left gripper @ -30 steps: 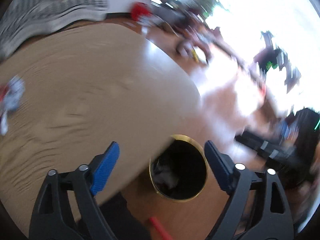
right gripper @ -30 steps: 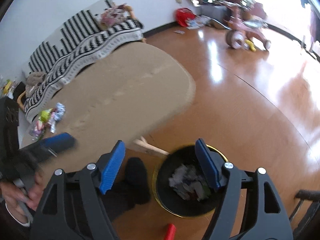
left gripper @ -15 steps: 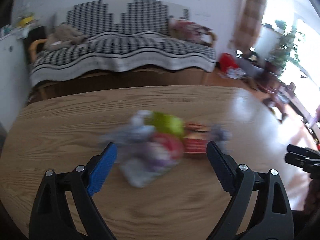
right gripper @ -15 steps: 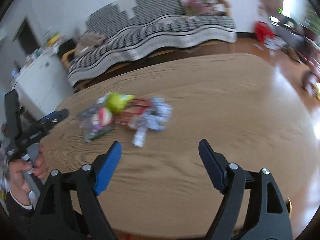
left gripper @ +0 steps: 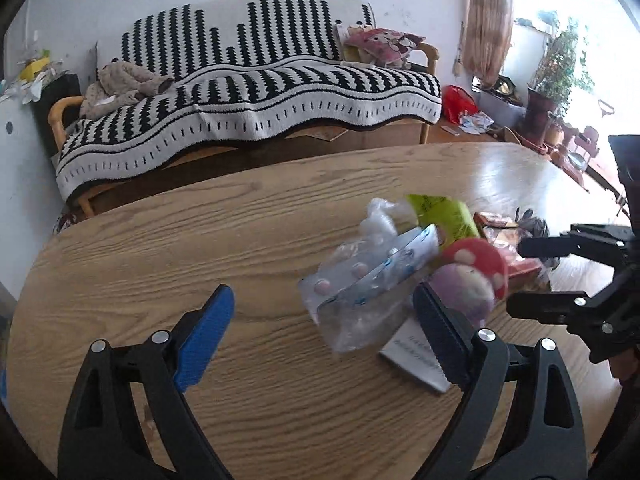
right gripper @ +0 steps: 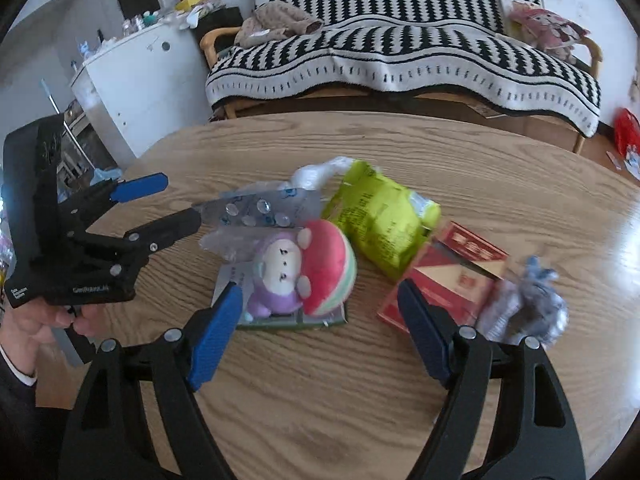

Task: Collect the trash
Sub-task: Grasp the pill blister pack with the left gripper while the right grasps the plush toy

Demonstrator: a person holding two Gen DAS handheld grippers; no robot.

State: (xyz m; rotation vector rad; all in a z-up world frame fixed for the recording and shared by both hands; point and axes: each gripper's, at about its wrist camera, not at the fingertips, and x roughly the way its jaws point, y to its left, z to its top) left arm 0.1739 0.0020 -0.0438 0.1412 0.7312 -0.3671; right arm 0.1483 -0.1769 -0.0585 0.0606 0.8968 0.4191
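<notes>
While both are hovering with jaws apart, the left gripper [right gripper: 176,204] is nearing the blister pack [right gripper: 260,210] — right gripper [right gripper: 316,328] facing the red carton [right gripper: 452,276].

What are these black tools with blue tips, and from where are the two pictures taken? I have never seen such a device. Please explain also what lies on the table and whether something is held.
These are two hand-held grippers, not a robot: a person carries one in each hand. Each has a wide-angle camera looking forward along its two fingers, so each picture shows its own blue-padded fingers at the bottom. The left gripper and the right gripper are both open and hold nothing. On the wooden table lies a pile: a plush toy, a green snack bag, a red box, a pill blister pack, clear plastic wrap and a crumpled grey wrapper. Behind the table stands a sofa with a striped blanket.
</notes>
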